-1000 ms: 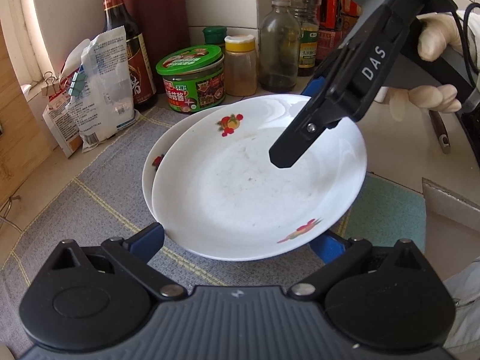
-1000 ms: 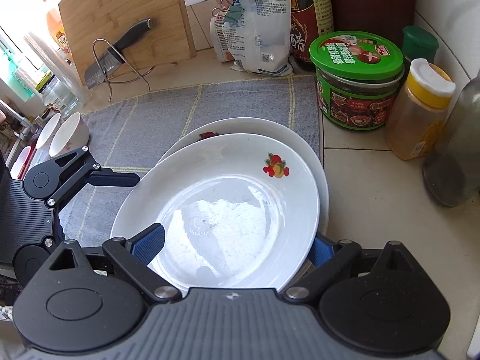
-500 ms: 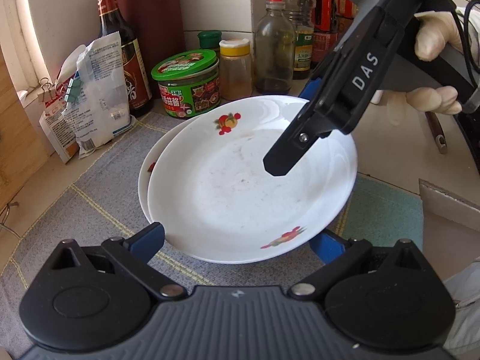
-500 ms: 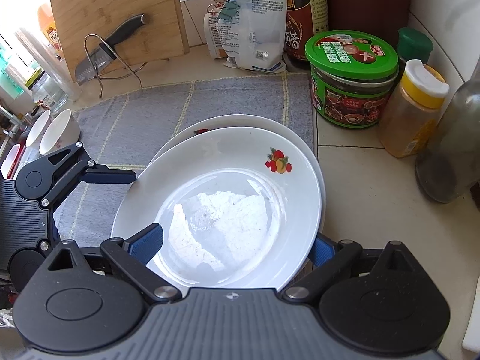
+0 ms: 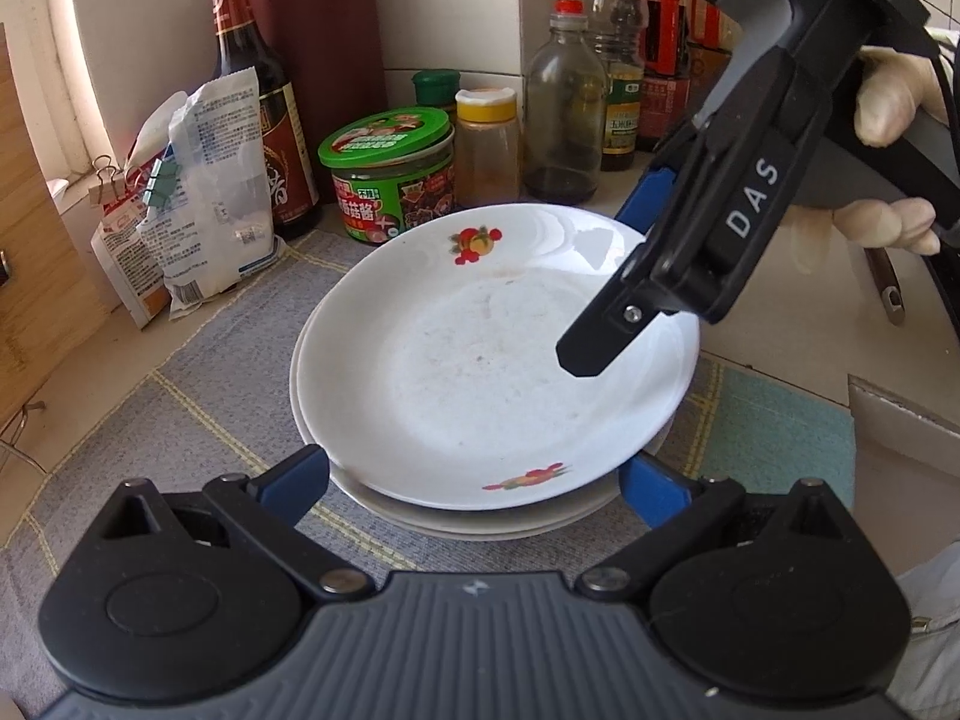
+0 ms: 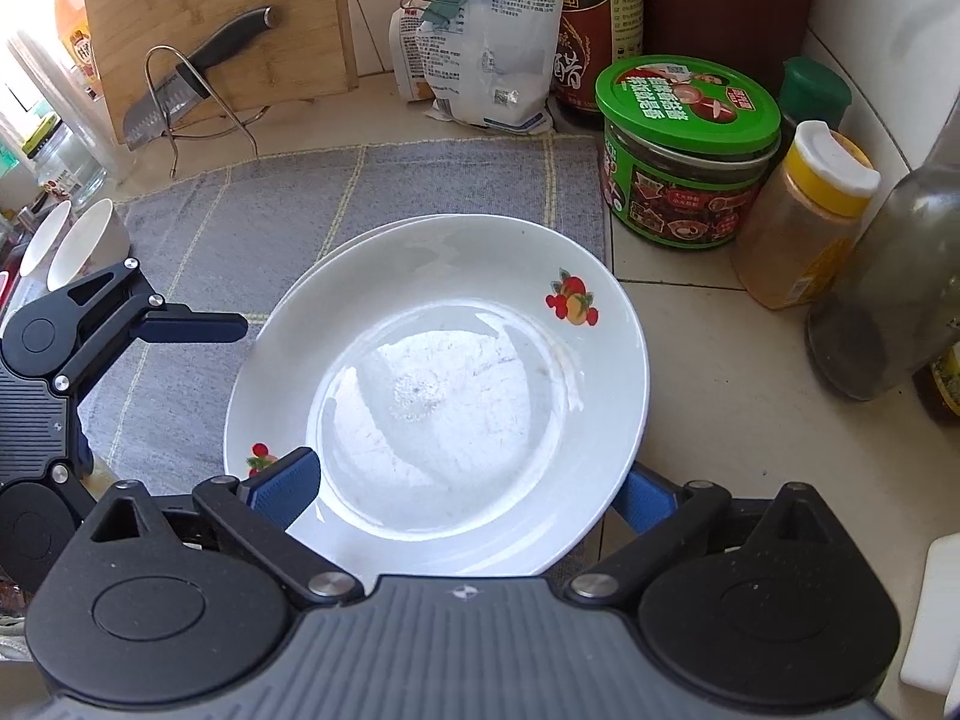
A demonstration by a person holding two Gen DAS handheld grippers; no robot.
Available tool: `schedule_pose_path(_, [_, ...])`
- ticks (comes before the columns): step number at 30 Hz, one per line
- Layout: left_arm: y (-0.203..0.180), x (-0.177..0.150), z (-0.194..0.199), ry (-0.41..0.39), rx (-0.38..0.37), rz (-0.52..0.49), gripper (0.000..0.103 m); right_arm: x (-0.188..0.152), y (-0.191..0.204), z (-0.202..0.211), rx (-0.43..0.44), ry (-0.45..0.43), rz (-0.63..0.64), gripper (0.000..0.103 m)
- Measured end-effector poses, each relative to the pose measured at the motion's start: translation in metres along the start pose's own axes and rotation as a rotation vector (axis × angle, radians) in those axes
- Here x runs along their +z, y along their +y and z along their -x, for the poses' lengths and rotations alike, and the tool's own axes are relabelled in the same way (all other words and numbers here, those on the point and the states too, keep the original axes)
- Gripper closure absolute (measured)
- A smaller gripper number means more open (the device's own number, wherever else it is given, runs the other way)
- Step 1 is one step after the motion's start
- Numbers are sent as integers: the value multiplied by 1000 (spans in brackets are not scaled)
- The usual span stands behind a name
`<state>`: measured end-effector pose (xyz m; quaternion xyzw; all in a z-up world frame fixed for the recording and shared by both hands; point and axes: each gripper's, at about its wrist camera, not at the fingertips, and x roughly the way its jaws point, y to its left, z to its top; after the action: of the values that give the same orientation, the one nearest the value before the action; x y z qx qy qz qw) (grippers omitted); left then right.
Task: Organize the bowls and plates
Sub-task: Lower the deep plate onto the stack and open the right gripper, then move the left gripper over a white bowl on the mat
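Plates first: the top white plate (image 6: 456,384) with fruit prints sits nested in a second plate (image 5: 480,525) on the grey cloth (image 6: 288,204) over the worktop (image 6: 708,420). Right hand-held gripper (image 6: 462,480) is letting go, jaws opening wide, blue fingers (image 6: 288,480) flanking the near rim without pressing. Left hand-held gripper (image 5: 480,480) stands spread too, straddling the rim on its side, nothing clamped. Two small bowls (image 6: 78,240) wait at the cloth's far left edge.

Bright daylight, probably window-side; plate (image 6: 456,396) glare, fisheye-bent edges.
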<state>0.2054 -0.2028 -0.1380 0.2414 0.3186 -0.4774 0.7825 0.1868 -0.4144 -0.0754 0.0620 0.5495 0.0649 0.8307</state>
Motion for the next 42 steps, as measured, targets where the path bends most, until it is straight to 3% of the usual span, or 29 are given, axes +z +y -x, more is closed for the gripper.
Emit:
schedule_pose_path(4, [-5, -3, 1, 3, -1, -12, 1, -2, 6, 4, -58, -25, 50, 0])
schedule_pose_path(9, [2, 2, 15, -65, 6, 70, 1, -1, 12, 12, -101, -64, 95, 0])
schedule_pose_path(21, [5, -11, 50, -148, 163, 218, 1, 4, 44, 22, -141, -203, 242, 0])
schedule_pose_path(25, [6, -21, 67, -181, 273, 304, 1, 3, 64, 23, -128, -280, 322, 0])
schedule_pose_path(32, [9, -48, 106, -209, 420, 423, 1, 7, 98, 16, -20, -340, 346, 0])
schedule_pose_path(39, [32, -91, 142, -222, 469, 497, 1, -1, 151, 7, -9, -409, 375, 0])
schedule_pose_path(42, [45, -112, 158, -200, 473, 508, 1, -2, 176, 0, -5, -396, 350, 0])
